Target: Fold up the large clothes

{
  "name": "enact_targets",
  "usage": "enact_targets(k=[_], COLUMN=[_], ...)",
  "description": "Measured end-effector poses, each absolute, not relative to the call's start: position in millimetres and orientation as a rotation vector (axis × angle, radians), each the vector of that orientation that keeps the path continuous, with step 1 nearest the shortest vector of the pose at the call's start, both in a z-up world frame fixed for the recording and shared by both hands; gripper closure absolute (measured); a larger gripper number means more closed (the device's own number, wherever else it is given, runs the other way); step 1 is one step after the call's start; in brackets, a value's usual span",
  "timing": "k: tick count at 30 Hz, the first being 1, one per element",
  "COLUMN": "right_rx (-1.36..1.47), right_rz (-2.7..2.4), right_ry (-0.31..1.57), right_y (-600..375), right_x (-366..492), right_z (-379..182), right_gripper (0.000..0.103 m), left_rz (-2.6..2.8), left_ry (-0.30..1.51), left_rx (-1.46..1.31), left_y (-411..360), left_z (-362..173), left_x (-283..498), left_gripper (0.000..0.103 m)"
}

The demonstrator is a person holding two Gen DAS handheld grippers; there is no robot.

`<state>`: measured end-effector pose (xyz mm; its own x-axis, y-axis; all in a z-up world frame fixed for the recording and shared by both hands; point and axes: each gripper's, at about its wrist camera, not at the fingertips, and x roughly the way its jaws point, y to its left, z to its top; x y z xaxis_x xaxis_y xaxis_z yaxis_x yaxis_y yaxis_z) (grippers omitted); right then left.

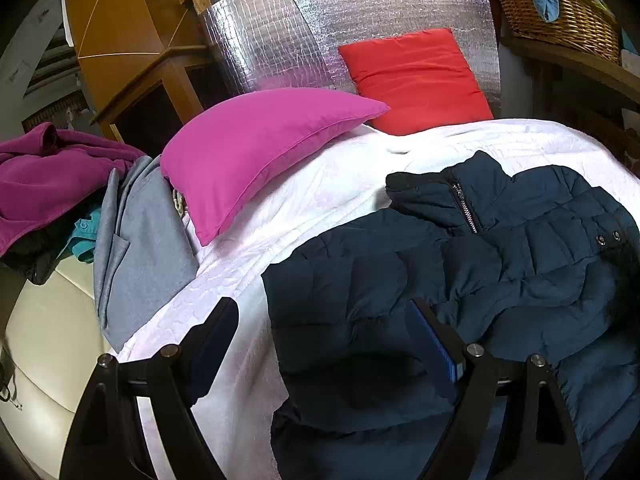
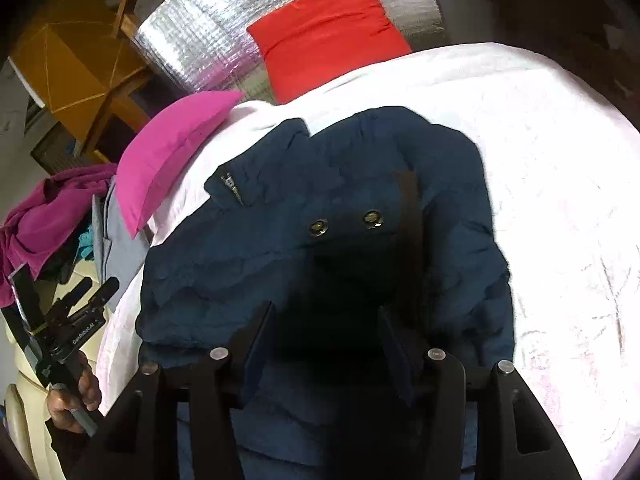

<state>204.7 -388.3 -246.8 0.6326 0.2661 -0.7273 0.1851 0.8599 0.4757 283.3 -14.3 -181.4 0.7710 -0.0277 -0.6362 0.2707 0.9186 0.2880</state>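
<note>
One navy puffer jacket point(image 1: 460, 280) on the white bedspread point(image 1: 320, 200), two pillows, pink point(image 1: 256, 152) and red point(image 1: 416, 76), left gripper point(image 1: 320, 344) fingers wide apart above jacket edge, right gripper point(image 2: 326, 344) tilted down, fingers apart, clear of fabric.

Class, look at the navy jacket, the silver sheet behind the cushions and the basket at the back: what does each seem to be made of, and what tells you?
Navy jacket: probably padded synthetic shell, matte; stitched puffy panels, metal zip and snaps.
Silver sheet: looks like reflective foil, shiny with a grid pattern.
Basket: woven wicker or cane, judging by the tan strands.
</note>
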Motion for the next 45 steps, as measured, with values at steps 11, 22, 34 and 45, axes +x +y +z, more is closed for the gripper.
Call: enact_targets(k=[11, 22, 34, 45], right_rx=[0.558, 0.577, 0.65, 0.727], right_rz=[0.046, -0.003, 0.043, 0.067], right_ry=[0.948, 0.886, 0.92, 0.924], right_y=[-391, -428, -429, -434], right_x=[205, 99, 22, -25], right_z=[-255, -225, -245, -269], right_gripper=[0.05, 0.036, 0.035, 0.034], left_rz=[-0.146, -0.113, 0.008, 0.068], left_ry=[0.692, 0.831, 1.015, 1.025], left_rx=[0.402, 0.364, 0.202, 0.205], left_y=[-12, 20, 112, 165], left_z=[-188, -217, -247, -230], left_x=[283, 248, 168, 109], left_gripper=[0.017, 0.017, 0.017, 0.017])
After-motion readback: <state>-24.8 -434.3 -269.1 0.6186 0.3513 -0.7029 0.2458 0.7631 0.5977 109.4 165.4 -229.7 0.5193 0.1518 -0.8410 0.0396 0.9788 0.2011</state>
